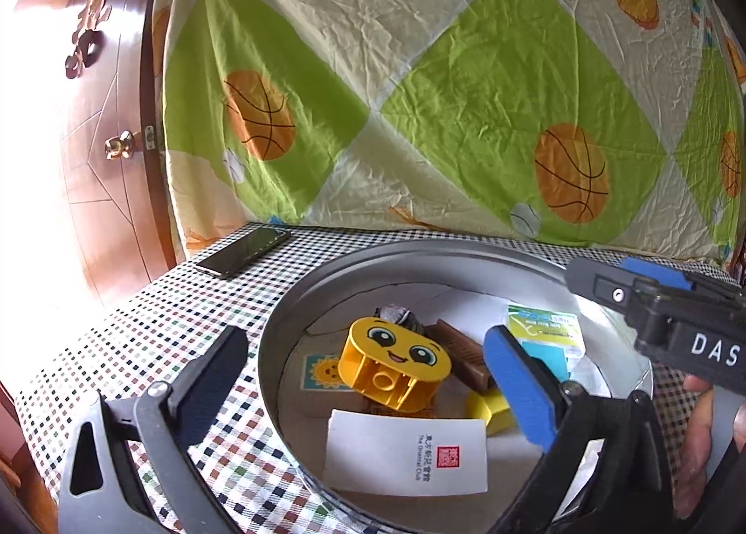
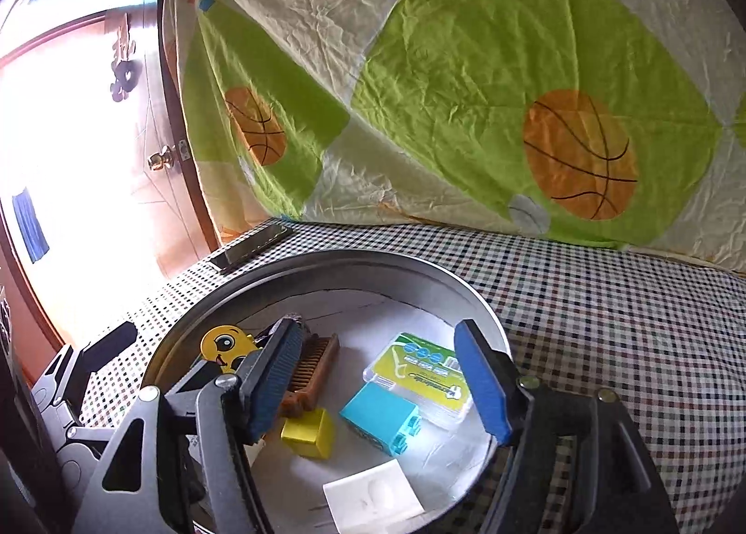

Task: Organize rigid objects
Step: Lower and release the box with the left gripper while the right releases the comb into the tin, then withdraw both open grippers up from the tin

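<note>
Both my left gripper [image 1: 363, 375] and right gripper [image 2: 382, 389] stand apart, empty. The teal block [image 2: 380, 422] lies inside the metal tray [image 2: 326, 263]; I judge it light and stiff, best gripped on its flat sides.

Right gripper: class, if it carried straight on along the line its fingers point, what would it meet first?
Probably the teal block, lying between the open right gripper fingers inside the round metal tray, with the floss-pick box just behind; depth is uncertain.
</note>
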Tool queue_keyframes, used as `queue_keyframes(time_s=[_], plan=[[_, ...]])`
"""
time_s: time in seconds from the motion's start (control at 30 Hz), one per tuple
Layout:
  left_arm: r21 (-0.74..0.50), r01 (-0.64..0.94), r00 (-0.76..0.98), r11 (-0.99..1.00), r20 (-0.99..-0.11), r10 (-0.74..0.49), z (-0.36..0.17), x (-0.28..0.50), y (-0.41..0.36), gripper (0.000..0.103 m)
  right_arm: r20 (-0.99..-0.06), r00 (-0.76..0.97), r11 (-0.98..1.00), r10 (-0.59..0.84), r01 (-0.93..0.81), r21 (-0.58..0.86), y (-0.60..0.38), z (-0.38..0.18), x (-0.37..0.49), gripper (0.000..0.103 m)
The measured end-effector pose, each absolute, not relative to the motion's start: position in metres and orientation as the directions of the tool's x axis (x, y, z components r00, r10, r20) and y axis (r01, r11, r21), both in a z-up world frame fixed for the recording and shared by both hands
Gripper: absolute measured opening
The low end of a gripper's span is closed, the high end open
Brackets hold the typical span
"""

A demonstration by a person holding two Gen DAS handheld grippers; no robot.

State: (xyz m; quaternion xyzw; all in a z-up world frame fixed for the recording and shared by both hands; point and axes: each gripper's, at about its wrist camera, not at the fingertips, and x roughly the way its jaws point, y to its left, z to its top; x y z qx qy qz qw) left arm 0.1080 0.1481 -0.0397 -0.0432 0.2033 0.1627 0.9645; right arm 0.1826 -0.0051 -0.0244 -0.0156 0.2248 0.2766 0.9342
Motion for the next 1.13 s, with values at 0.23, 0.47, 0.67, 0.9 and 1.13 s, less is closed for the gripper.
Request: queue_keyframes(time_s=[0.23,0.47,0.67,0.9,1.13], plan=[[-0.051,-0.34,0.87,0.939,-0.397,0.293,-0.025,0.088,0.151,0.103,-0.382,0.798,0.869,0.466,-0.494,0.028,-0.013,-0.015,0.154,0.084],[-0.06,-0.357,0.865,0.932,-0.398,0.306,-0.013,0.072,0.156,0.103,-0.34,0.82,0.865,0.46,-0.5,-0.037,-0.008,-0.003,0.13,0.091],[-0.088,-0.371,0.862,0.925,-0.404,0.307,-0.006,0.06,0.166,0.103,-0.329,0.818,0.859,0.472,-0.511,-0.038,-0.009,0.003,0.12,0.091],[-0.07,-0.393,0.852,0.917,-0.404,0.334,-0.005,0.056,0.167,0.103,-0.327,0.814,0.854,0.48,-0.519,-0.037,-0.011,0.004,0.113,0.091],[-0.054,-0.39,0.853,0.919,-0.396,0.339,-0.005,0.053,0.161,0.103,-0.336,0.808,0.85,0.484,-0.526,-0.04,-0.013,0.001,0.108,0.091]])
